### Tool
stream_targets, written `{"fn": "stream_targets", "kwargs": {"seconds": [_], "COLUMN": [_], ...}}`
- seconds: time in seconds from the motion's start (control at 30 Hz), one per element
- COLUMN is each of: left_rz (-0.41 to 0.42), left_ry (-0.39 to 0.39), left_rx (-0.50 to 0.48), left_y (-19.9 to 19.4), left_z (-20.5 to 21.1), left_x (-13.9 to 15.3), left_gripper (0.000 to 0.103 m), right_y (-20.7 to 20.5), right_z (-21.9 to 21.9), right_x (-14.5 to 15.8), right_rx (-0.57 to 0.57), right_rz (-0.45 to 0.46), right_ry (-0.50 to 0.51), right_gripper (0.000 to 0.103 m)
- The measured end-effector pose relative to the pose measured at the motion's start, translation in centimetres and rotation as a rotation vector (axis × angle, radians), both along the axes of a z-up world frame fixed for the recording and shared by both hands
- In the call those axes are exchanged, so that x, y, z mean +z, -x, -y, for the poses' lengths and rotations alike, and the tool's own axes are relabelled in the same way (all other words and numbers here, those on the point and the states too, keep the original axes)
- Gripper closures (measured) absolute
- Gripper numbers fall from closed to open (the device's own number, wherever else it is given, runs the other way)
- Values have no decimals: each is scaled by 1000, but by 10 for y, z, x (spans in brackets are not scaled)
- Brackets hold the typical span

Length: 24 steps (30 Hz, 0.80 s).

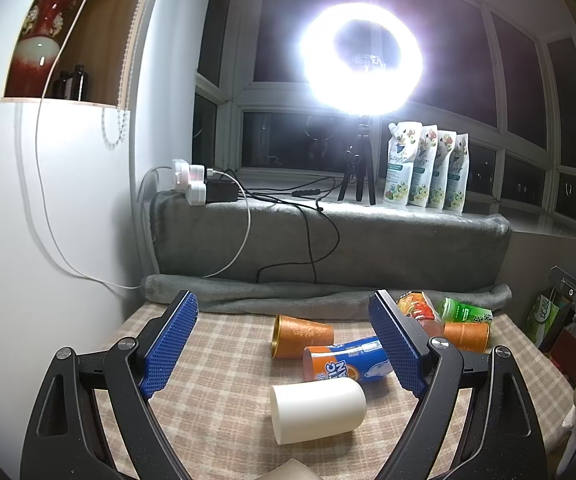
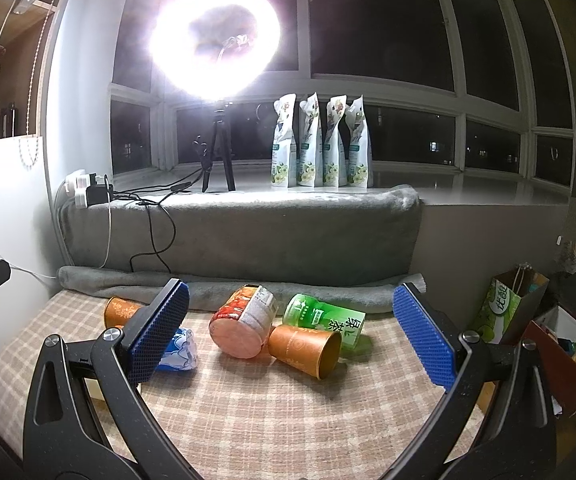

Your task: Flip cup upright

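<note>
A white cup (image 1: 317, 410) lies on its side on the checked tablecloth (image 1: 216, 412), between my left gripper's fingers. My left gripper (image 1: 284, 344) is open and empty above it. An orange paper cup (image 1: 301, 336) lies on its side behind it and also shows in the right wrist view (image 2: 118, 312). A second orange paper cup (image 2: 307, 346) lies on its side, mouth toward me; it also shows in the left wrist view (image 1: 465, 336). My right gripper (image 2: 288, 336) is open and empty, and this cup lies between its fingers.
An orange-and-blue bottle (image 1: 347, 362), a red-labelled jar (image 2: 244, 328) and a green tea bottle (image 2: 325, 320) lie on the cloth. A grey blanket (image 2: 244, 240) covers the ledge behind. A ring light (image 2: 214, 36), cables and several pouches (image 2: 321, 144) stand on the sill. Bags (image 2: 507, 304) sit at right.
</note>
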<state>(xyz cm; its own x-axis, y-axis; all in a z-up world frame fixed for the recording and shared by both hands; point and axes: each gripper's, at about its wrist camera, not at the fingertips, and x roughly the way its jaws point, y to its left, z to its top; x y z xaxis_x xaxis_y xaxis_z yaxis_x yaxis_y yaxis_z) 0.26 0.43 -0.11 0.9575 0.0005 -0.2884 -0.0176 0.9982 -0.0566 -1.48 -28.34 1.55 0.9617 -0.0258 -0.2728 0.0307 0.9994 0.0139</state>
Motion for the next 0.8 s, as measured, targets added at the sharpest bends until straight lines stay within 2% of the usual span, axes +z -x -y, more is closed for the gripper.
{"fn": "stream_targets", "kwargs": {"seconds": [0.4,0.6,0.8], "left_rz": [-6,-34,-65], "left_ry": [-3,-5,-8], "left_rx": [5,25,49], "left_y": [0,-3,-5], "left_z": [-1,-10,-23], "left_x": [-1,-6,-13], "left_gripper": [15,15,15], "right_y": [-17,-40,-78], "right_z": [-7,-23,-50], "right_x": [-5,-10,-20], "right_rx": [57,146,303], "right_rz": [-33,-72,-152], "right_ry": [12,40,101], "right_gripper": [0,0,0]}}
